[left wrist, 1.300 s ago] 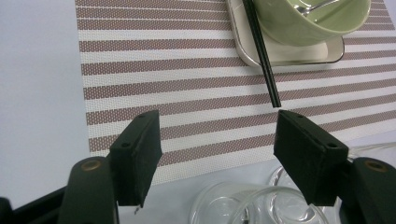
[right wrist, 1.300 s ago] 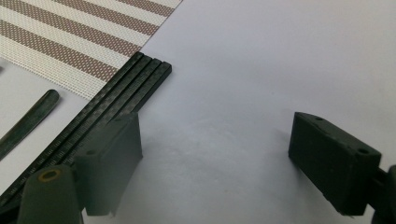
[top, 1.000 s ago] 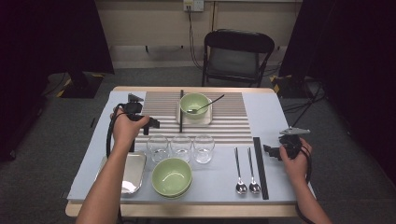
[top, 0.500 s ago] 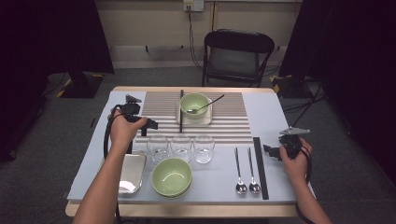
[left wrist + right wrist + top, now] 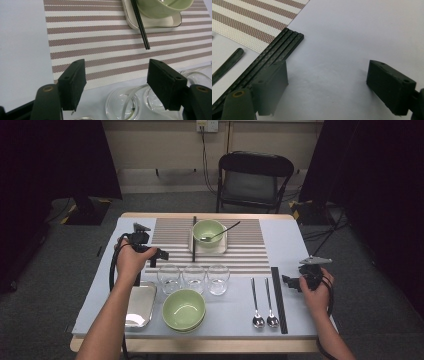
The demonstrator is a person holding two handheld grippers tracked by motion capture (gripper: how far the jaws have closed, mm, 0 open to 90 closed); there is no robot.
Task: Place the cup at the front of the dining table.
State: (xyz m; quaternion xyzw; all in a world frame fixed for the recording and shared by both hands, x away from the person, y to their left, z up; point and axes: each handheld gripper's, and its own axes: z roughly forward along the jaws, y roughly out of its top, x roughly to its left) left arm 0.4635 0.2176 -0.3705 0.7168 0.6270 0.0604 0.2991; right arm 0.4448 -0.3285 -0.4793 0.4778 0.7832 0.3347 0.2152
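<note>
We see the left gripper (image 5: 161, 254) held over the left part of the desk (image 5: 295, 240), just above the row of three glasses (image 5: 194, 279). Its fingers (image 5: 75, 83) stand wide apart with nothing between them; in the left gripper view the rims of the glasses sit right below and between the two pads. Beyond them lies the striped placemat (image 5: 100, 37), with a black chopstick (image 5: 140, 25) resting across a small tray (image 5: 155, 23) that carries a green bowl (image 5: 162, 7).

The right gripper (image 5: 290, 281) sits low at the right edge of the desk, beside a bundle of black chopsticks (image 5: 279, 297). Its fingers (image 5: 273, 86) are also spread wide and hold nothing. In the right gripper view one finger stands just beside the chopstick bundle (image 5: 274, 53), the other over bare desk; we cannot tell if the finger touches the bundle.

In the high view two spoons (image 5: 264, 302) lie just left of that bundle. A second green bowl (image 5: 184, 309) sits near the front edge, in front of the glasses, with a shiny metal tray (image 5: 139, 304) just to its left. The far bowl (image 5: 208, 231) has a dark utensil (image 5: 225, 231) leaning in it.
</note>
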